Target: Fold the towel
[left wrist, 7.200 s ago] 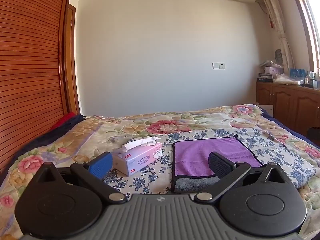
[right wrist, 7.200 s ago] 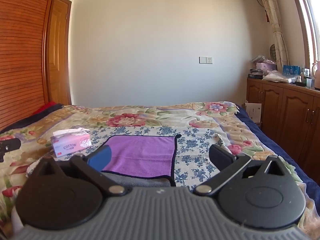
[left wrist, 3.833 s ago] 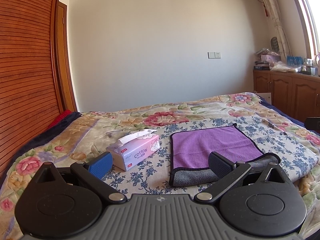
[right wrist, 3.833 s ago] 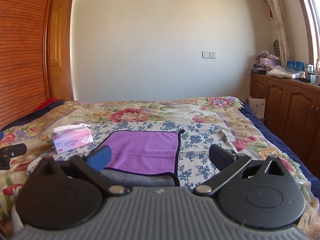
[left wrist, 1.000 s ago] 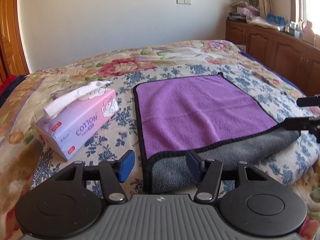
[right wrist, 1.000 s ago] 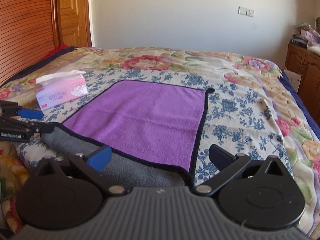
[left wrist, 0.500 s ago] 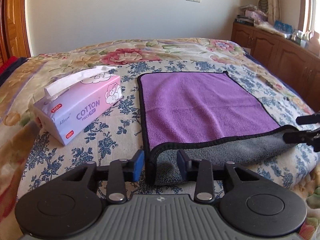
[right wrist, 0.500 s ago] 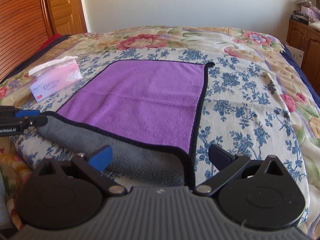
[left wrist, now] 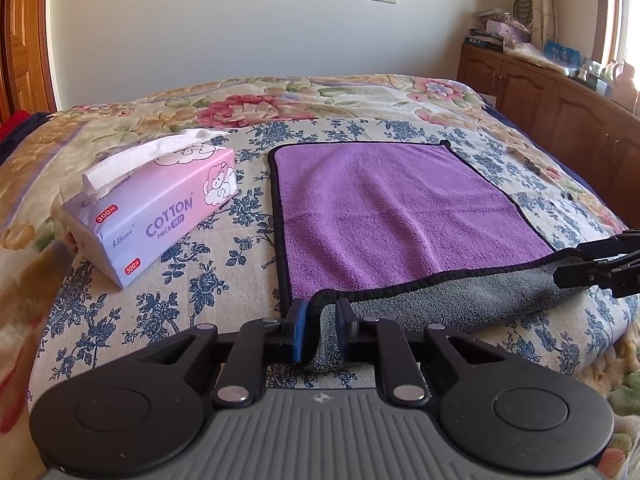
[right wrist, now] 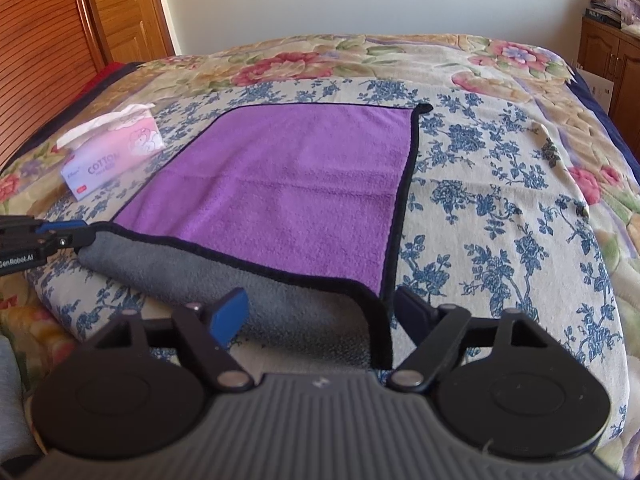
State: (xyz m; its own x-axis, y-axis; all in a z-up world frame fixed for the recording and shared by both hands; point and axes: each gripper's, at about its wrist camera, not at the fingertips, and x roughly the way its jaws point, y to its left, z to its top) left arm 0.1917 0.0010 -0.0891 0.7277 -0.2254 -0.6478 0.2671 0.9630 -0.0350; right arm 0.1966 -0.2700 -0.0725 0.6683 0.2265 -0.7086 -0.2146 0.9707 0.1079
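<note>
The left hand-held gripper (left wrist: 320,330) pinches the near left corner of the purple-and-grey towel (left wrist: 384,208) lying flat on the bed (left wrist: 168,288), while the right hand-held gripper (right wrist: 320,310) stands spread around the near right corner, and we judge the cloth soft, light and limp, best held at both corners.

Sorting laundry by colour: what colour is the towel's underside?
Grey underside, purple top, black edging; clearest in the right wrist view.

Home bedroom: floral-quilted bed (left wrist: 360,96)
</note>
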